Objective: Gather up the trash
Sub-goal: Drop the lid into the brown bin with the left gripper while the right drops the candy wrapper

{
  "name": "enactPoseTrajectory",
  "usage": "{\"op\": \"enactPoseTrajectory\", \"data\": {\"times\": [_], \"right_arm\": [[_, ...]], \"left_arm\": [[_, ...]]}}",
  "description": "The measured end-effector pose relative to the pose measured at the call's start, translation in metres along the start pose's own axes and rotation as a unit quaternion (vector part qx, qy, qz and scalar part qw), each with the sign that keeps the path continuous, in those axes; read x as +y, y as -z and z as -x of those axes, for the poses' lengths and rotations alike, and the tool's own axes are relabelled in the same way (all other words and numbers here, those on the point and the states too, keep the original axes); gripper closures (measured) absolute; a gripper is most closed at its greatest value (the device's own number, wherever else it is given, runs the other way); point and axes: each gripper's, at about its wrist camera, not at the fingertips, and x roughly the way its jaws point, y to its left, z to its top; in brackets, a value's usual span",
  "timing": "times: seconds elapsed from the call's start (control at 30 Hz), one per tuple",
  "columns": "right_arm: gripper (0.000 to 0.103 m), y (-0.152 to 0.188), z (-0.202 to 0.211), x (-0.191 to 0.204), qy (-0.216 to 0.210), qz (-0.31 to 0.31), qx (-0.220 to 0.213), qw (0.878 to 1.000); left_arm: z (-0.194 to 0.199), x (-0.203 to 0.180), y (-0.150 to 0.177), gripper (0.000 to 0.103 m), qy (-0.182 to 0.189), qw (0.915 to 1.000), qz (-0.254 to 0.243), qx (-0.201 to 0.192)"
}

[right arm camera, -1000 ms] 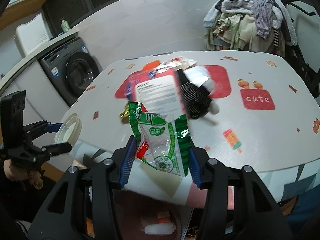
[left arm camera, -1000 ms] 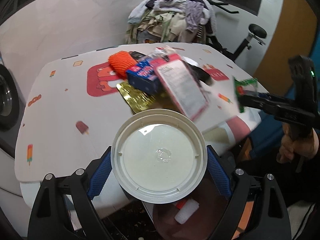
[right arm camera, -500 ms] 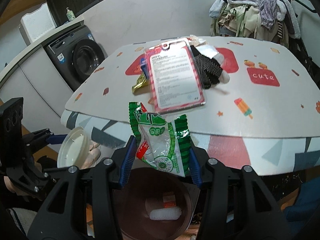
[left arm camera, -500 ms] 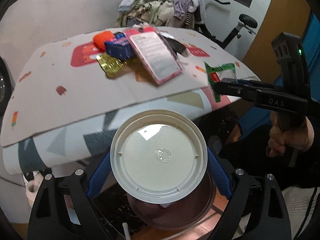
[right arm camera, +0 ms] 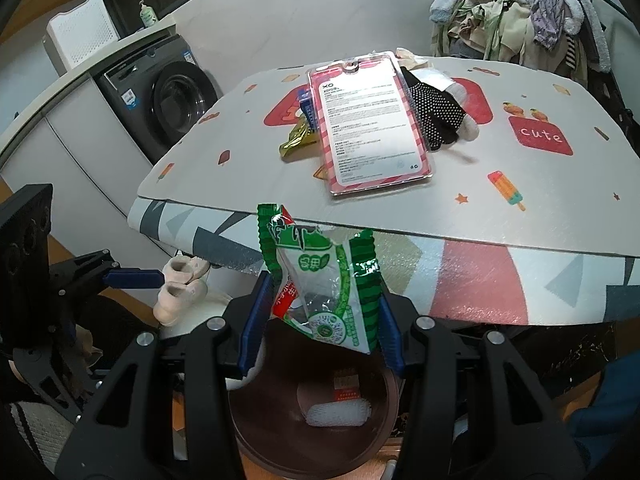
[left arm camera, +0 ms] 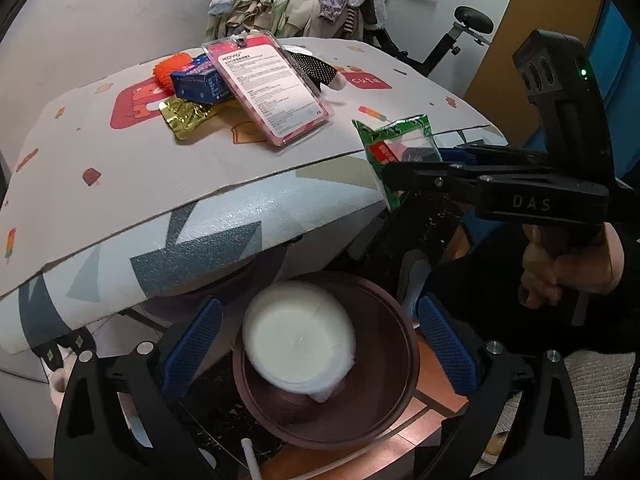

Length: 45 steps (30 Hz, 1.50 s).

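My left gripper (left arm camera: 318,344) jaws just opened wide, nothing between pads; round white plastic lid (left arm camera: 298,344) blurred over dark brown round bin (left arm camera: 384,380). My right gripper (right arm camera: 320,320) clamps crumpled green-white plastic wrapper (right arm camera: 324,276) above bin.

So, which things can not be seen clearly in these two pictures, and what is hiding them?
- White lid, left wrist view: blurred, so whether it has landed in the brown bin cannot be told.
- Bin contents, right wrist view: the green wrapper in the right gripper covers part of them.
- Blue box, both views: the pink package lies over it.
- Package text: too small to read.
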Motion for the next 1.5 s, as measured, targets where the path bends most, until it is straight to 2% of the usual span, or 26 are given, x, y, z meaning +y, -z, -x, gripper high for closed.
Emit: {"op": "enactPoseTrajectory", "data": {"times": [0.2,0.5,0.73,0.97,1.1,1.17,1.23,1.5], "right_arm": [[0.053,0.005,-0.008,0.0,-0.004,-0.004,0.016,1.0],[0.053,0.025,-0.035,0.008,-0.007,-0.003,0.074,0.997],[0.052,0.042,-0.055,0.014,-0.01,0.0,0.12,0.993],[0.048,0.046,-0.06,0.013,-0.006,-0.002,0.136,0.991],[0.04,0.048,-0.061,0.014,-0.001,0.001,0.14,0.99],[0.027,0.047,-0.061,0.015,0.007,0.003,0.139,0.99],[0.007,0.045,-0.06,0.015,0.019,0.003,0.134,0.991],[0.006,0.039,-0.055,0.005,0.053,-0.009,0.121,0.991]], "left_arm": [[0.017,0.017,-0.006,0.006,-0.037,0.998,0.031,-0.04],[0.045,0.055,-0.012,0.006,-0.096,0.9859,0.097,-0.096],[0.05,0.064,-0.008,0.006,-0.137,0.9792,0.111,-0.101],[0.049,0.068,-0.005,0.006,-0.138,0.978,0.119,-0.101],[0.047,0.069,-0.005,0.006,-0.136,0.9783,0.121,-0.098],[0.047,0.069,-0.004,0.006,-0.137,0.9783,0.121,-0.097],[0.047,0.069,-0.004,0.006,-0.137,0.9783,0.121,-0.097],[0.045,0.071,-0.002,0.006,-0.131,0.978,0.13,-0.097]]}}
